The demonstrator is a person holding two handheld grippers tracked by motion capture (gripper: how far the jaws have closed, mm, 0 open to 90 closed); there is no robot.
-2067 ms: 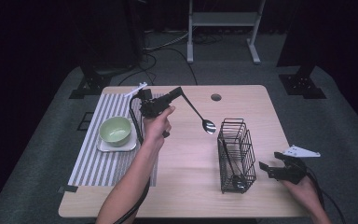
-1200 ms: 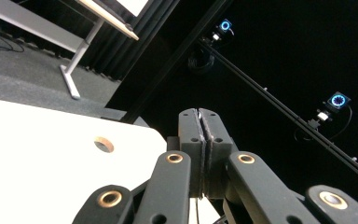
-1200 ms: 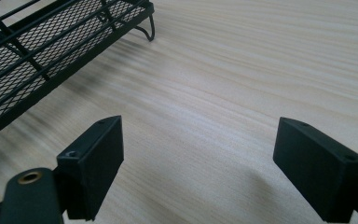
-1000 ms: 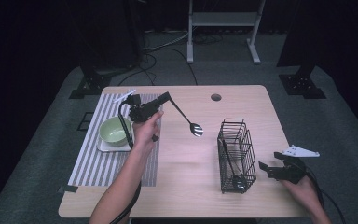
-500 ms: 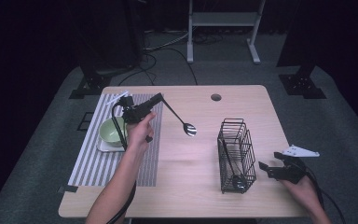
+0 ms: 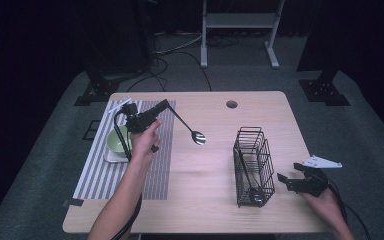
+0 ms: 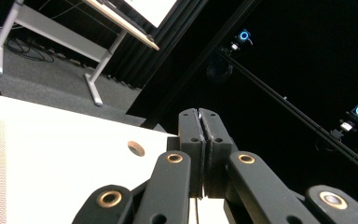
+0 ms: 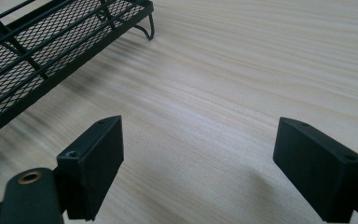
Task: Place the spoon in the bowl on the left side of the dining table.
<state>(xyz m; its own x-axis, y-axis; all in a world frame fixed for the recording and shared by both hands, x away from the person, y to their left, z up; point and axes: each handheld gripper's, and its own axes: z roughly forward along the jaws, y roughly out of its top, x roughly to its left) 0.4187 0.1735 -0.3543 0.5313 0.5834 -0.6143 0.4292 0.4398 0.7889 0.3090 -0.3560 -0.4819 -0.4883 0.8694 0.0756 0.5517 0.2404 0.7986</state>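
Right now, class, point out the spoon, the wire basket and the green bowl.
spoon [image 6: 198, 137], high view, on its shiny bowl end.
wire basket [image 6: 250, 132], high view, on its top rim.
green bowl [image 6: 115, 141], high view, on its inner wall.

Right gripper [image 8: 198, 163]: both black jaws spread wide apart, nothing between them, bare pale wood table [image 8: 242, 79] underneath. Black wire basket [image 8: 42, 46] with mesh wall at upper left, one curved foot resting on table, well clear of jaws.

L claw [image 6: 166, 104] clamped, R claw [image 6: 286, 181] wide.
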